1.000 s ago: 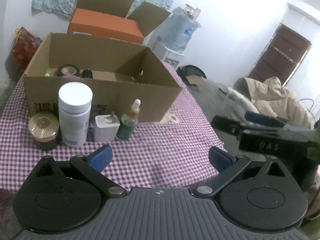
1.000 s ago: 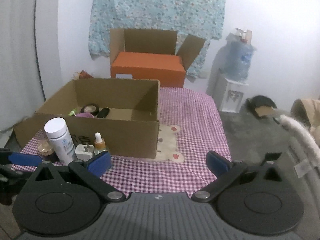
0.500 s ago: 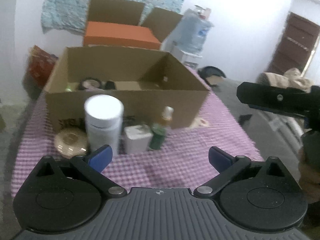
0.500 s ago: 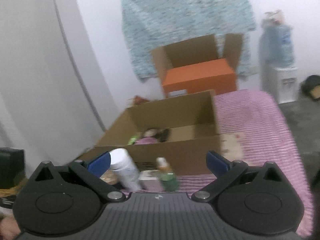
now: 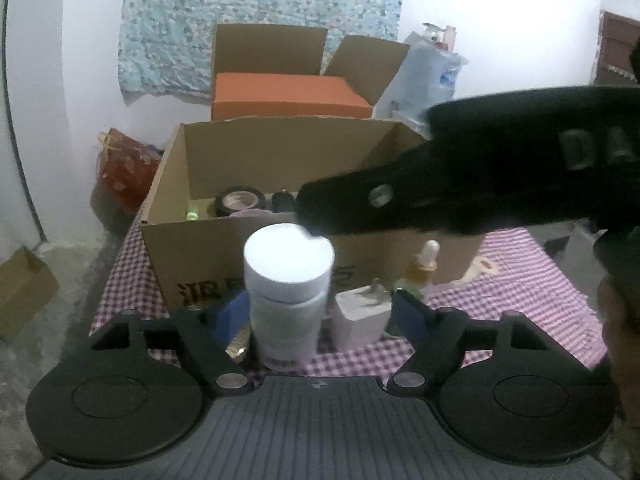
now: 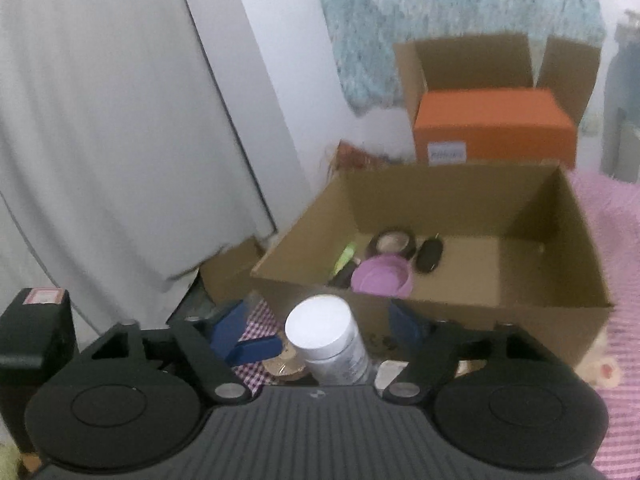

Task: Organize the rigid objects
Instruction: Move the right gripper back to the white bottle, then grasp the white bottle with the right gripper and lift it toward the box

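Left gripper [image 5: 316, 314]: jaws closing, straddling the white bottle [image 5: 289, 292], pads not yet pressing. Right gripper [image 6: 316, 326]: jaws closing, above the same bottle, its body crossing over the left gripper.

A white bottle [image 5: 289, 280] with a wide white cap is standing upright on the checked cloth, just in front of the open cardboard box [image 5: 224, 240]. A white charger plug [image 5: 362, 314] is sitting just beside it, prongs up, and a small green dropper bottle [image 5: 420, 276] is standing next to that. A gold-lidded jar [image 6: 284, 364] is resting low on the bottle's other side.
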`<state>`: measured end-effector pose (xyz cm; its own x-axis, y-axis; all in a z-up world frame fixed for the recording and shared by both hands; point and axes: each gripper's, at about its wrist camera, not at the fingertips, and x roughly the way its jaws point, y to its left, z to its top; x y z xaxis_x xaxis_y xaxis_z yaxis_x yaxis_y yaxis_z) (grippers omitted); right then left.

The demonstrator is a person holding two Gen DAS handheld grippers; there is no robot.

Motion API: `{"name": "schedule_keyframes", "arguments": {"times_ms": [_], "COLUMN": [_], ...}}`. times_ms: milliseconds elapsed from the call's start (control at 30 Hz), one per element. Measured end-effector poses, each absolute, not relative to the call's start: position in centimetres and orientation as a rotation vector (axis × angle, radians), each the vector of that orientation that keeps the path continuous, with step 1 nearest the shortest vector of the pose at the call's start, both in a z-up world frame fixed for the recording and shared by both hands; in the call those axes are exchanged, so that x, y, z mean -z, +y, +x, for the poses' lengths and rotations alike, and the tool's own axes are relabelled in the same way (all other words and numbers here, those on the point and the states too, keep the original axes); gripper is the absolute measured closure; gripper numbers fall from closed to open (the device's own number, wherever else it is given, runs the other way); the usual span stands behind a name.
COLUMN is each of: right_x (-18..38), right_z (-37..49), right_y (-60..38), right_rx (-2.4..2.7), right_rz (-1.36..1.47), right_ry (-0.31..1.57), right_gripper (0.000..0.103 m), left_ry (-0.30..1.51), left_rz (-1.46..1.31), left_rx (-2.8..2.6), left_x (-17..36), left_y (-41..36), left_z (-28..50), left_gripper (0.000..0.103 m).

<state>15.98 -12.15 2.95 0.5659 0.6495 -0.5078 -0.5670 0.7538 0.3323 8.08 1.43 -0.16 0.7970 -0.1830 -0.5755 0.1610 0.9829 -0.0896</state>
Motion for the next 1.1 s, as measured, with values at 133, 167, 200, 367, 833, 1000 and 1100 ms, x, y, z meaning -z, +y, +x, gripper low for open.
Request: {"name": "schedule_keyframes", "arguments": {"times_ms": [133, 167, 200, 367, 833, 1000, 1100], "right_x": [-2.4, -2.3, -2.1, -1.3, -0.1, -1.6, -3.0], "right_z": [16.8, 16.9, 17.1, 18.0, 19.5, 18.6, 17.9], "right_y": [-10.8, -10.5, -10.2, -9.3, -8.8, -9.3, -9.6], "right_rx": [-0.718, -0.714, -0.714, -0.714, -0.728, -0.743, -0.759], "right_rz": [0.104, 0.092, 0.081, 0.067, 0.112, 0.126, 0.131], "right_ry": [0.68, 0.68, 0.685, 0.734, 0.801, 0.78, 0.75], "right_gripper": [0.029, 0.029, 0.029, 0.032, 0.043, 0.043, 0.043], "left_ry": [0.607, 0.606, 0.607, 0.59, 0.561, 0.536, 0.514], "left_rz": [-0.03, -0.023, -0.015, 0.026, 0.014, 0.026, 0.038], "left_rx": [0.168, 0.164, 0.159, 0.146, 0.131, 0.132, 0.133], "left_x": [0.5, 0.6, 0.6, 0.8, 0.7, -0.8, -2.3], "left_y": [1.8, 1.8, 1.8, 1.4, 1.5, 1.4, 1.4], "left_z": [8.5, 8.7, 8.8, 9.3, 8.9, 7.7, 7.0], "left_gripper": [0.031, 0.034, 0.036, 0.04, 0.05, 0.05, 0.05]}}
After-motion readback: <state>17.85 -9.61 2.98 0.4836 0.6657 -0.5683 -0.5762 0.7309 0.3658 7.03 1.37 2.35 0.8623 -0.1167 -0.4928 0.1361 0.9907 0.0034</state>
